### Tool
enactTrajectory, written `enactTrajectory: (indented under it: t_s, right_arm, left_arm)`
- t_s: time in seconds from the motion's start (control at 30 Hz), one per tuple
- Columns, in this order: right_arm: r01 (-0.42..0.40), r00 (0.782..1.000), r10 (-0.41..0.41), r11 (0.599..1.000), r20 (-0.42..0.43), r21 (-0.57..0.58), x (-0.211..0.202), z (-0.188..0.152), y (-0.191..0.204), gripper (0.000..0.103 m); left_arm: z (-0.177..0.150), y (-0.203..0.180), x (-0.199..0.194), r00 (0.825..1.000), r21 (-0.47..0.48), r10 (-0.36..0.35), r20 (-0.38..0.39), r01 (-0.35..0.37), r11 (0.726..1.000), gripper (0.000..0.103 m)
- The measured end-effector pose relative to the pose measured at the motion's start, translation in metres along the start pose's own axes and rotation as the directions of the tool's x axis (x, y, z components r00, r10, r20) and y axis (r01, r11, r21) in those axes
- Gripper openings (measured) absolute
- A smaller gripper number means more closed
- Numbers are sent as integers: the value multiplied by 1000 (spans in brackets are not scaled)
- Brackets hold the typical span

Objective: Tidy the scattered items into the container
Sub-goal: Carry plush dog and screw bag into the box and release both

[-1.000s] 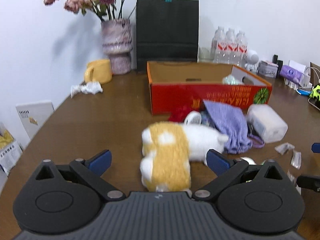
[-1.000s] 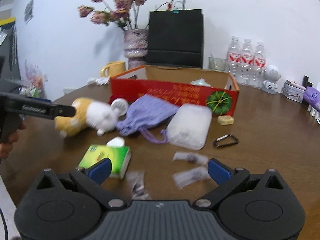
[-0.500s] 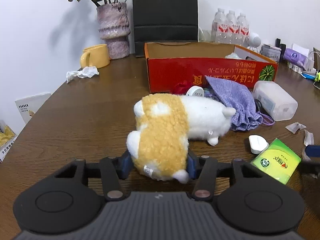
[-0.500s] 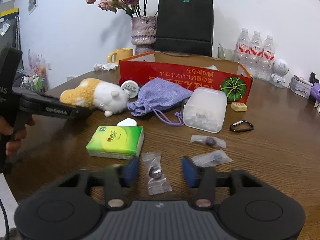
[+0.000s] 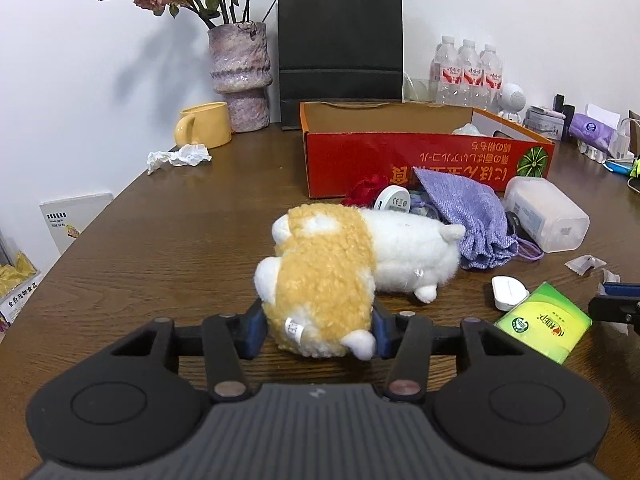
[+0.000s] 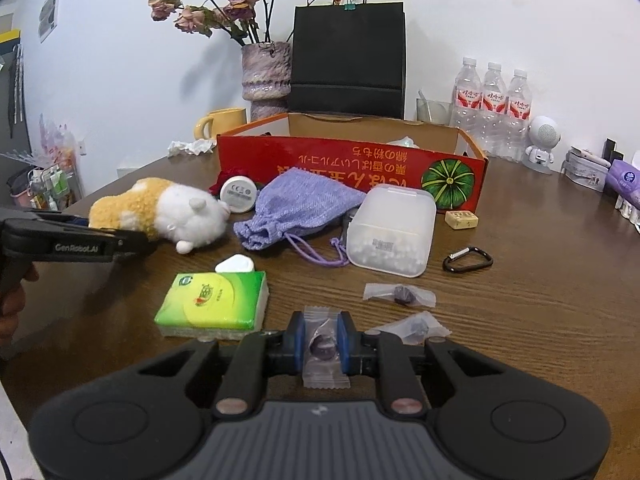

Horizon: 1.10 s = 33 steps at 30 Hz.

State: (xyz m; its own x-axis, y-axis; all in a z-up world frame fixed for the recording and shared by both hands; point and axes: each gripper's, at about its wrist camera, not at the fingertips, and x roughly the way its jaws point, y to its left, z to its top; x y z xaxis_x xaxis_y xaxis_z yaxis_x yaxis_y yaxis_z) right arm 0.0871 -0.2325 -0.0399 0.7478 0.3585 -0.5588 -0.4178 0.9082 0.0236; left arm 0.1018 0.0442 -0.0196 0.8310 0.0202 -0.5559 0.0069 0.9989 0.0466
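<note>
Here, in the left wrist view, the left hand-held gripper [image 5: 316, 330] at 6 o'clock has its blue pads pressed into the yellow rear end of the plush toy [image 5: 352, 264], which lies on its side on the brown counter [image 5: 168, 240]. At 1 o'clock from the toy sits the red cardboard box [image 5: 424, 160], open at the top. A purple drawstring pouch [image 5: 468, 216] touches the toy's white head, with a frosted plastic case [image 5: 546, 218] at 3 o'clock of the pouch. A green tissue pack [image 5: 544, 326] lies at 4 o'clock, a small white piece [image 5: 508, 288] just beside it.

Next, in the right wrist view, the right hand-held gripper [image 6: 319, 342] at 6 o'clock is clamped on a clear candy wrapper [image 6: 322, 354] with a dark sweet inside. Two more wrapped sweets [image 6: 398, 294] lie at 1 o'clock of it, and the tissue pack [image 6: 214, 304] at 10 o'clock. The box [image 6: 352, 170] stands at 12 o'clock, beyond the pouch [image 6: 304, 208] and case [image 6: 390, 232]. A black carabiner [image 6: 468, 259] lies at 3 o'clock of the case. At 9 o'clock the left gripper [image 6: 80, 220] grips the plush toy [image 6: 160, 210].
</note>
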Motion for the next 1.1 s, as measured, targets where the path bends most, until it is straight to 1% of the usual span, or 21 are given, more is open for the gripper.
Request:
enactTrajectory:
  t_s: [0.13, 0.37, 0.5, 0.6, 0.73, 0.87, 1.0, 1.1]
  right_arm:
    - [4, 1000, -4, 1000, 10, -1, 2, 4, 0, 16]
    - [14, 999, -13, 1000, 47, -5, 2, 18, -3, 16]
    - [20, 997, -20, 1000, 69, -5, 3, 29, -6, 16]
    - [26, 995, -25, 1000, 93, -10, 5, 42, -10, 16]
    - [34, 988, -31, 999, 151, -20, 7, 69, -15, 16]
    - [44, 977, -37, 999, 211, -27, 14, 103, -22, 16]
    - [53, 969, -46, 998, 241, -25, 36, 142, -31, 16]
    - [74, 970, -67, 997, 235, -20, 63, 167, -36, 16]
  left_arm:
    - [0, 1, -2, 1000, -5, -3, 7, 3, 1000, 49]
    - [6, 2, -9, 998, -19, -5, 59, 7, 1000, 48]
    - [14, -1, -14, 995, -7, -9, 98, 9, 1000, 46]
    - [26, -2, -17, 991, -6, -21, 130, 22, 1000, 46]
    - [51, -6, -22, 980, 0, -37, 195, 38, 999, 45]
    - [85, -10, -21, 964, 0, -66, 259, 68, 998, 46]
    - [125, -18, -4, 951, -7, -81, 297, 87, 996, 46]
    - [153, -26, 24, 949, -37, -73, 306, 89, 995, 46]
